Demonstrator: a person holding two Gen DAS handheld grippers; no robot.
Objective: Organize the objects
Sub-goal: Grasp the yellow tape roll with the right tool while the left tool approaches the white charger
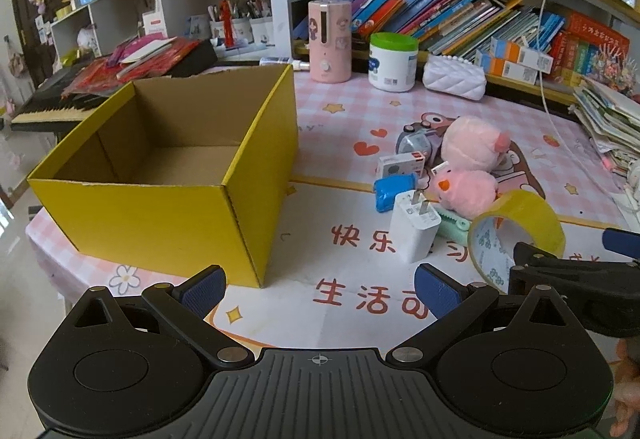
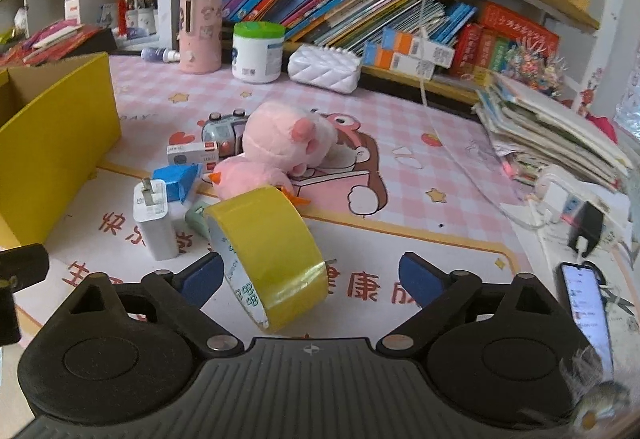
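An open-topped yellow cardboard box [image 1: 160, 223] stands on the left of the pink tablecloth, with nothing visible inside. Right of it lies a cluster: a white charger plug [image 1: 414, 227], a blue packet [image 1: 394, 193], a small white carton [image 1: 400, 165], pink plush toys [image 1: 472, 147] and a roll of yellow tape [image 2: 268, 251] standing on edge. My right gripper [image 2: 310, 279] is open around the tape roll; the roll sits close to the left pad with a clear gap to the right pad. My left gripper [image 1: 320, 291] is open over bare cloth beside the box's front corner, holding nothing.
At the back stand a pink bottle [image 2: 200, 35], a green-lidded white tub [image 2: 256, 53] and a white quilted pouch [image 2: 324, 69], under shelves of books. A paper stack [image 2: 552, 127], cables and a lit phone [image 2: 586, 307] crowd the right edge. A keyboard [image 1: 48, 111] lies behind the box.
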